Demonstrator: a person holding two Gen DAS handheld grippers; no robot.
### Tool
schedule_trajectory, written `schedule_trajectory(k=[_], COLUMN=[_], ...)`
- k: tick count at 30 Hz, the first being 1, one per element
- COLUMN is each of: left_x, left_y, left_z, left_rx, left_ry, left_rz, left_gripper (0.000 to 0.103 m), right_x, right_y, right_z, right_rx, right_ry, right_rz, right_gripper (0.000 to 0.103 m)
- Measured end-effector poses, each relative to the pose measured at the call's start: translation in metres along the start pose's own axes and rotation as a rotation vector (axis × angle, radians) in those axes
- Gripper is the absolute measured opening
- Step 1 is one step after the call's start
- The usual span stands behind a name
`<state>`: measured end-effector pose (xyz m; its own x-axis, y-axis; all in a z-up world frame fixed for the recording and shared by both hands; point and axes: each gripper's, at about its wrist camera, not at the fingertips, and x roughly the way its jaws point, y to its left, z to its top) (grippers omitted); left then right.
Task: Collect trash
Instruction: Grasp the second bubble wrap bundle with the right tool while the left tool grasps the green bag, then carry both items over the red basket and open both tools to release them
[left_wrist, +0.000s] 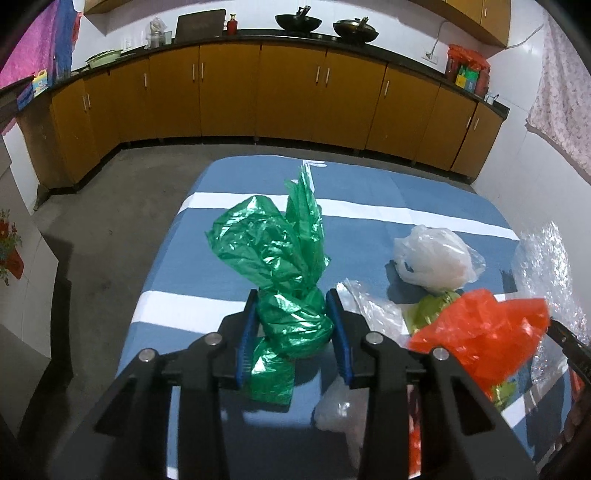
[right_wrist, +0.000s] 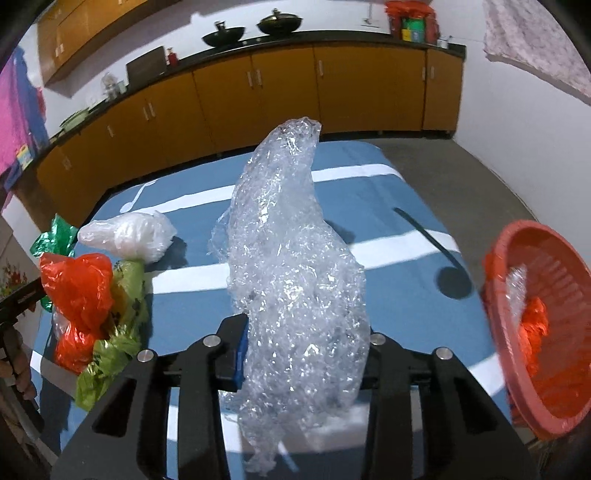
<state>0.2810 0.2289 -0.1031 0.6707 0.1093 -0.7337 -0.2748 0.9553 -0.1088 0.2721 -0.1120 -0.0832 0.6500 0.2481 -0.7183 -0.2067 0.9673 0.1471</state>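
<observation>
My left gripper (left_wrist: 291, 325) is shut on a crumpled green plastic bag (left_wrist: 280, 258) and holds it above the blue striped table (left_wrist: 369, 192). My right gripper (right_wrist: 303, 354) is shut on a long piece of clear bubble wrap (right_wrist: 291, 258), which hides the right finger. An orange bag (left_wrist: 484, 325), a white bag (left_wrist: 432, 258), a clear bag (left_wrist: 365, 302) and a yellow-green wrapper (right_wrist: 118, 325) lie together on the table. The orange bag (right_wrist: 79, 284) and white bag (right_wrist: 129, 234) also show in the right wrist view. A red basket (right_wrist: 543, 325) at the right holds orange and clear plastic.
A white plastic spoon (right_wrist: 136, 197) lies at the table's far edge. A dark ladle (right_wrist: 439, 258) lies near the basket. Yellow kitchen cabinets (left_wrist: 258, 92) under a counter with pans line the far wall. Grey floor (left_wrist: 110, 221) surrounds the table.
</observation>
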Motion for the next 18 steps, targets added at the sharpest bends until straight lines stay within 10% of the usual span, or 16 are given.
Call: schedule_trajectory(k=[18], left_x=[-0.098], left_y=[-0.072], left_z=[0.006], left_rx=[0.103], left_ry=[-0.157], left_rz=[-0.127], left_gripper=[0.036], right_x=[-0.071], right_y=[-0.045], right_z=[-0.009], right_rx=[0.055], right_ry=[-0.093], right_rz=[-0.03], right_gripper=[0.037])
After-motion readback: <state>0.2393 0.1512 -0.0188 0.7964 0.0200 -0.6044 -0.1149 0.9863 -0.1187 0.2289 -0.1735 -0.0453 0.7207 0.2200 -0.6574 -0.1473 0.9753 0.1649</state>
